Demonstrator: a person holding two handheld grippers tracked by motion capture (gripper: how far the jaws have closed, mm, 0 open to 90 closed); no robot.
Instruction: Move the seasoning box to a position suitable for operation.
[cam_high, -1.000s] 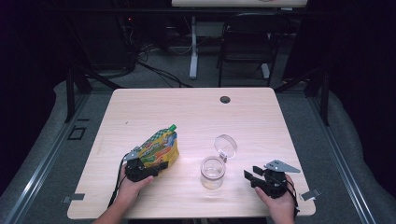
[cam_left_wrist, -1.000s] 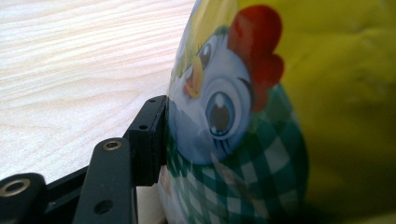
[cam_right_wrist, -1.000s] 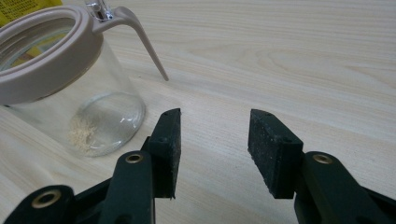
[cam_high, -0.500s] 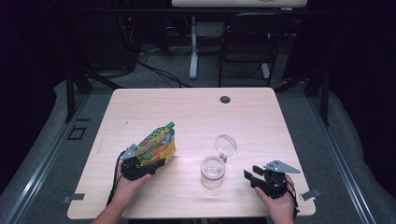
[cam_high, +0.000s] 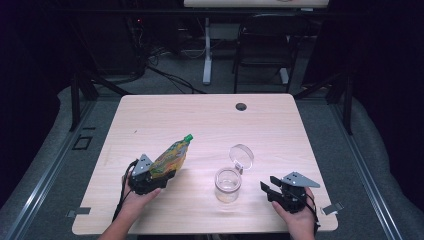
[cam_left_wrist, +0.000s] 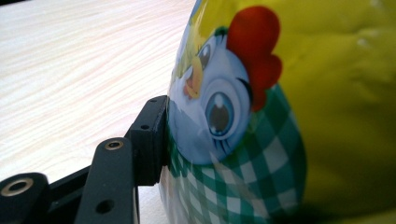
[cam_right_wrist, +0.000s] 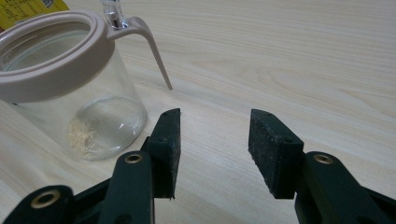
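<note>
- Since the earlier frames, pouch (cam_high: 169, 158) has been raised and tilted, its green cap (cam_high: 188, 136) now pointing up and away from the person.
- Wooden table (cam_high: 200, 120) carries all items; a dark grommet (cam_high: 241, 106) sits near its far edge.
- Left gripper (cam_high: 150, 176) pinches the pouch's lower end; one jaw presses the printed side.
- Glass jar (cam_high: 228, 184) stands between the grippers, hinged lid (cam_high: 241, 154) open.
- Right gripper (cam_high: 272, 189) rests near the jar, jaws spread, holding nothing.
</note>
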